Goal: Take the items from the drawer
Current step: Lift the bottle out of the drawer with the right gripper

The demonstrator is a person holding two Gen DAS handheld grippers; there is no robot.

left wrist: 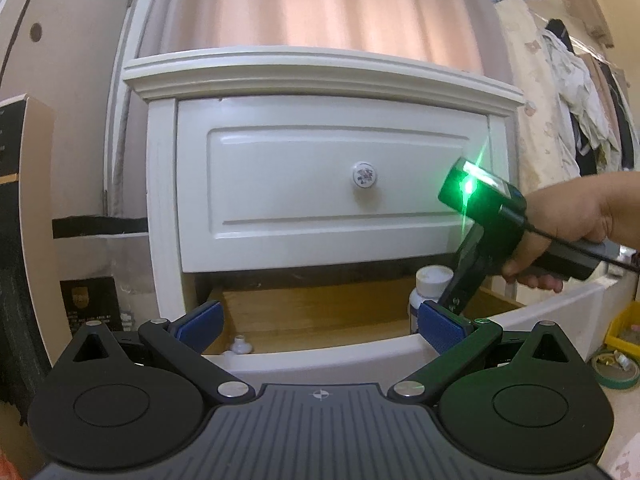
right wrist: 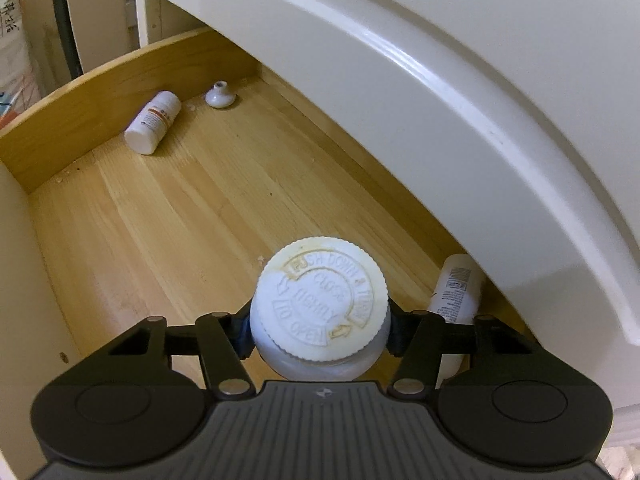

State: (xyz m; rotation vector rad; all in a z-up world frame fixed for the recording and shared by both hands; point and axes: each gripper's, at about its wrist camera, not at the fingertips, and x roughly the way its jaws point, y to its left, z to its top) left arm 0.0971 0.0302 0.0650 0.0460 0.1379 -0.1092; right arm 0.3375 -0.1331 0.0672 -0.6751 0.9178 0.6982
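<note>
The lower drawer (right wrist: 180,220) of a white nightstand is pulled out, showing a wooden floor. A white pill bottle (right wrist: 320,304) with a push-down cap stands upright in it. My right gripper (right wrist: 318,336) points steeply down, and its fingers (right wrist: 240,336) press the bottle's sides just under the cap. In the left wrist view a hand holds that right gripper (left wrist: 456,292) beside the same bottle (left wrist: 430,280). My left gripper (left wrist: 320,320) hovers level at the drawer's front rim (left wrist: 320,354), blue pads wide apart with nothing between them.
A small white bottle (right wrist: 152,122) lies in the drawer's far left corner beside a loose white knob (right wrist: 220,96). Another white bottle (right wrist: 456,288) lies at the right under the shut upper drawer (left wrist: 320,180). On the right are a yellow bin (left wrist: 624,328) and a tape roll (left wrist: 616,368).
</note>
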